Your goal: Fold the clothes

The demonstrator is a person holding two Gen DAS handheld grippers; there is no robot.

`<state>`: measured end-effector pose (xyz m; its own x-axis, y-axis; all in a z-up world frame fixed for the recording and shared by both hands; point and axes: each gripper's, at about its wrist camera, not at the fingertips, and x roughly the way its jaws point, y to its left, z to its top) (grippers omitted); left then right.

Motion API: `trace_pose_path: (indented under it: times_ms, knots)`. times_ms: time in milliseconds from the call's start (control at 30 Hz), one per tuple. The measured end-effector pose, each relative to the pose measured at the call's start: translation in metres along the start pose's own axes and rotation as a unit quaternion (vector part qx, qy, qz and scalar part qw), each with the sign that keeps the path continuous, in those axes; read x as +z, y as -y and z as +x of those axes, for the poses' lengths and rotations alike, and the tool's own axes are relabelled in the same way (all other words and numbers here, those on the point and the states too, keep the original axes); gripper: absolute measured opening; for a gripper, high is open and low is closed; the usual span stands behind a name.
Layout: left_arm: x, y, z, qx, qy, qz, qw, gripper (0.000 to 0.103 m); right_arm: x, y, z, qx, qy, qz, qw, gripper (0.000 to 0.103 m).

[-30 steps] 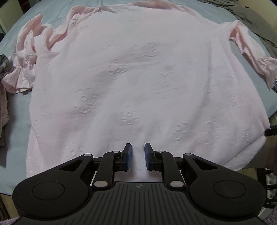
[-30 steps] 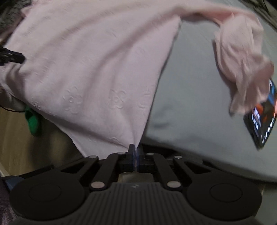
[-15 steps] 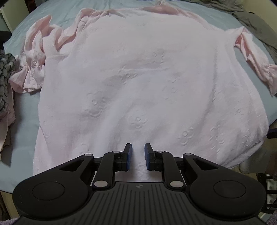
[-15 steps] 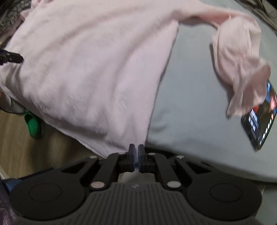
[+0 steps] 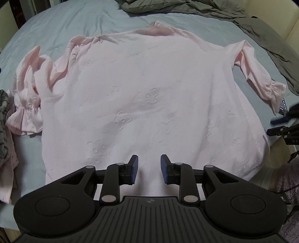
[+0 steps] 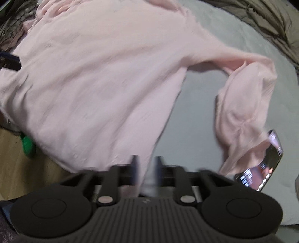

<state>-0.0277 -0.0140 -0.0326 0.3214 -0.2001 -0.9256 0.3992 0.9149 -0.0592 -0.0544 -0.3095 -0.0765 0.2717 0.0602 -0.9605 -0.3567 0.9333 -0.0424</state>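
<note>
A pale pink long-sleeved top (image 5: 149, 97) with embossed flowers lies spread flat on the light blue bed (image 5: 78, 24), its hem towards me and hanging over the bed's near edge. My left gripper (image 5: 148, 169) hovers above the hem's middle, jaws opening, blue pads apart and nothing between them. In the right wrist view the same top (image 6: 97, 78) fills the left. My right gripper (image 6: 145, 168), blurred, is above its lower right corner with jaws opening; the corner cloth lies below the gap, not pinched. One ruffled sleeve (image 6: 246, 104) is bunched at the right.
A lit phone (image 6: 265, 166) lies on the bed, partly under the sleeve cuff. A grey-olive blanket (image 5: 214, 11) is heaped at the far side. Grey patterned clothing (image 5: 4, 115) sits at the left edge. A wooden floor (image 6: 16, 168) and a green object (image 6: 28, 146) show below the bed.
Both grippers have risen, so more of the top shows. The right gripper, which was shut on the top's corner, has opened and let it go. The left pads have spread wider.
</note>
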Motion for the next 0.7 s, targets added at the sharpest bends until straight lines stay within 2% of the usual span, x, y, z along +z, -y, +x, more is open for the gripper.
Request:
trace_pose_path:
  times_ms: [133, 333, 533, 633, 700]
  knots:
    - [0.012, 0.004, 0.008, 0.008, -0.009, 0.022, 0.9997, 0.025, 0.017, 0.018, -0.006, -0.021, 0.009, -0.008, 1.0, 0.046]
    - [0.023, 0.002, 0.015, 0.004, -0.01, 0.029, 0.9995, 0.026, 0.048, 0.066, -0.017, -0.06, 0.022, 0.028, 0.998, 0.046]
    - [0.029, -0.006, 0.023, -0.007, -0.01, 0.005, 0.9999, 0.026, 0.059, 0.106, 0.002, -0.088, -0.012, 0.059, 0.994, 0.057]
    - [0.03, -0.007, 0.026, -0.011, -0.01, 0.003, 0.9999, 0.026, 0.059, 0.118, 0.016, -0.09, -0.031, 0.073, 0.993, 0.057]
    - [0.029, -0.007, 0.028, -0.012, -0.011, 0.003, 0.9999, 0.026, 0.058, 0.121, 0.021, -0.08, -0.042, 0.08, 0.993, 0.049]
